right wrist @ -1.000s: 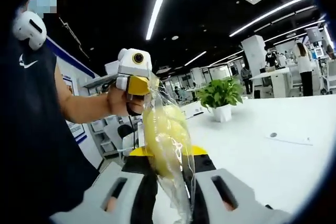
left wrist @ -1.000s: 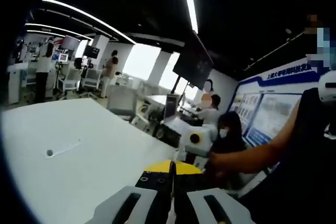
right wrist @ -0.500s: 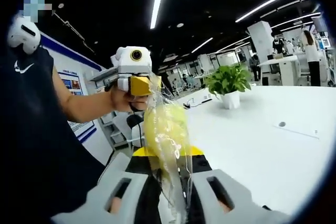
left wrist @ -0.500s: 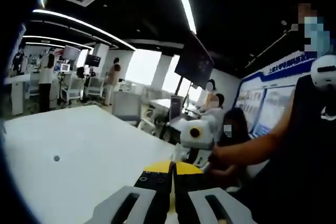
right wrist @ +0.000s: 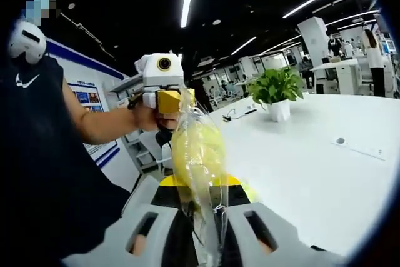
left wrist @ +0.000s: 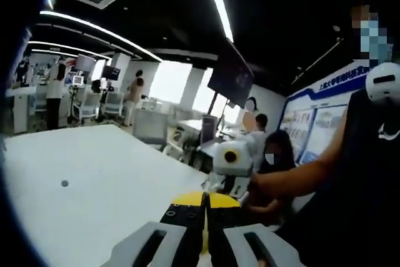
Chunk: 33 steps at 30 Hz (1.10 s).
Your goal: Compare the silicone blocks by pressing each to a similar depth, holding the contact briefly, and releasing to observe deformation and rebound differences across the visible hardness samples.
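A clear plastic bag (right wrist: 199,154) with a soft yellow block inside hangs stretched between the two grippers, above the white table (right wrist: 312,173). My right gripper (right wrist: 203,187) is shut on the bag's lower part, which rises out of its jaws. In the right gripper view my left gripper (right wrist: 175,101), held in a person's hand, is shut on the bag's top end. In the left gripper view my left gripper (left wrist: 205,203) shows shut jaws with a thin yellowish edge between them. Beyond it, the right gripper (left wrist: 229,179) faces back, held in a hand.
A potted plant (right wrist: 275,90) stands on the far side of the table, and a small round cable hole (right wrist: 340,141) lies to its right. The person's arm (right wrist: 100,126) and dark torso take up the left. A hanging screen (left wrist: 230,76) and seated people are behind the table.
Both views have shifted slightly with the hands. The bag stays held taut between the two grippers, and the left gripper has edged a little to the right in the right gripper view.
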Each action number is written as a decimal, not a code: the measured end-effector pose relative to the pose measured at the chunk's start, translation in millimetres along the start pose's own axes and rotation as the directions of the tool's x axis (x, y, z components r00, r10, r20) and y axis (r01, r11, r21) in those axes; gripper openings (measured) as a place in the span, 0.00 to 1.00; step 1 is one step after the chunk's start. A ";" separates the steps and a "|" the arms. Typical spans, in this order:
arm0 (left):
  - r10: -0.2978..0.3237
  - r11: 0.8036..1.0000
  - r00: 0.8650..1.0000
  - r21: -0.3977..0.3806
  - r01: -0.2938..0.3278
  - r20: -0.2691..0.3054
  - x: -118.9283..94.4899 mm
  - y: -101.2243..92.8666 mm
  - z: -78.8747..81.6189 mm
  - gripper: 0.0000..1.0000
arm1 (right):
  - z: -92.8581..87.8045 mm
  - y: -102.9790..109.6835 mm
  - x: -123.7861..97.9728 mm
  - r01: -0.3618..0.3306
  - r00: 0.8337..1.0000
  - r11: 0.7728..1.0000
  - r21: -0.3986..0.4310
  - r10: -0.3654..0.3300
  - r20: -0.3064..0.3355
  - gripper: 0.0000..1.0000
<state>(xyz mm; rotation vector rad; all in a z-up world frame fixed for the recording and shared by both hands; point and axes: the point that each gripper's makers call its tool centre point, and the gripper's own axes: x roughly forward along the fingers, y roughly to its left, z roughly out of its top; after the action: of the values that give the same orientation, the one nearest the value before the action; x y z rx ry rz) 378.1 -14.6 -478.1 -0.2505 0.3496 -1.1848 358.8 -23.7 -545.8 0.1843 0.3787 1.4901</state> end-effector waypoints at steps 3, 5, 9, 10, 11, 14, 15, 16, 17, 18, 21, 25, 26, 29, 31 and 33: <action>0.009 1.000 1.000 0.007 -0.009 -0.002 -0.3 -2.1 -1.3 0.00 | -1.1 -0.4 0.2 0.000 1.000 1.000 0.002 0.000 -0.009 0.02; 0.001 1.000 1.000 -0.022 -0.002 -0.010 -1.6 -2.8 -2.7 0.00 | -1.9 1.6 1.2 -0.003 1.000 1.000 0.000 0.003 -0.015 0.02; -0.007 1.000 1.000 0.000 0.007 -0.021 -3.2 -4.6 -4.2 0.00 | -3.1 1.8 2.6 0.000 1.000 1.000 -0.003 0.000 -0.017 0.02; 0.003 1.000 1.000 0.013 -0.003 -0.026 -4.2 -2.5 -4.7 0.00 | -4.0 1.9 3.4 0.001 1.000 1.000 -0.006 -0.002 -0.017 0.02; 0.007 1.000 1.000 0.016 -0.006 -0.028 -4.2 -1.8 -5.0 0.00 | -4.9 0.6 4.7 0.003 1.000 1.000 -0.007 -0.003 -0.017 0.02; 0.024 1.000 0.999 0.014 -0.024 -0.030 -4.1 2.9 -6.7 0.00 | -5.9 -0.1 5.5 0.006 1.000 1.000 -0.003 -0.006 -0.028 0.02; 0.031 0.999 0.999 -0.014 -0.031 -0.031 -3.6 5.3 -7.3 0.00 | -6.8 -1.5 6.0 0.012 0.999 1.000 -0.003 -0.012 -0.036 0.02; 0.031 0.999 0.999 -0.026 -0.032 -0.036 -3.6 5.6 -8.2 0.00 | -7.1 -0.8 6.2 0.011 0.999 1.000 -0.004 -0.011 -0.040 0.02; 0.031 0.999 0.999 -0.039 -0.032 -0.036 -4.1 5.2 -8.0 0.00 | -6.9 0.6 6.5 0.011 0.999 1.000 -0.003 -0.011 -0.041 0.02; 0.025 0.999 0.999 -0.039 -0.026 -0.034 -4.5 3.8 -7.3 0.00 | -6.4 2.0 6.5 0.011 0.999 1.000 -0.005 -0.011 -0.039 0.02; 0.013 1.000 1.000 -0.016 -0.013 -0.009 -7.0 0.5 -2.0 0.00 | -1.0 0.8 5.5 0.012 1.000 1.000 0.007 -0.012 -0.019 0.02; 0.050 0.998 0.999 -0.027 -0.050 -0.009 -7.7 4.6 -0.4 0.00 | 0.7 -0.9 8.1 0.013 1.000 1.000 -0.006 -0.013 -0.026 0.02; 0.049 0.998 0.999 -0.032 -0.049 -0.004 -8.6 3.2 1.1 0.00 | 1.9 0.2 8.1 0.009 1.000 1.000 -0.005 -0.009 -0.022 0.02; 0.037 0.997 0.999 -0.069 -0.038 -0.019 -10.1 1.0 0.8 0.00 | 1.8 2.5 8.9 0.004 1.000 1.000 -0.010 -0.005 -0.024 0.02; 0.044 0.997 0.999 -0.065 -0.046 -0.025 -10.1 2.0 -0.9 0.00 | 0.8 -0.4 8.9 0.020 0.999 1.000 -0.011 -0.020 -0.029 0.02; 0.048 0.996 0.998 -0.068 -0.050 -0.028 -9.2 2.6 -2.4 0.00 | -0.5 -0.3 8.9 0.021 0.999 1.000 -0.005 -0.021 -0.035 0.02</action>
<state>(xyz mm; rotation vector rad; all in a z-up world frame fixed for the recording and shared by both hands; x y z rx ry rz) 376.2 -5.1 -480.0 -0.2843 0.4181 -1.1300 359.2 -15.0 -547.6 0.1501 0.4045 1.4750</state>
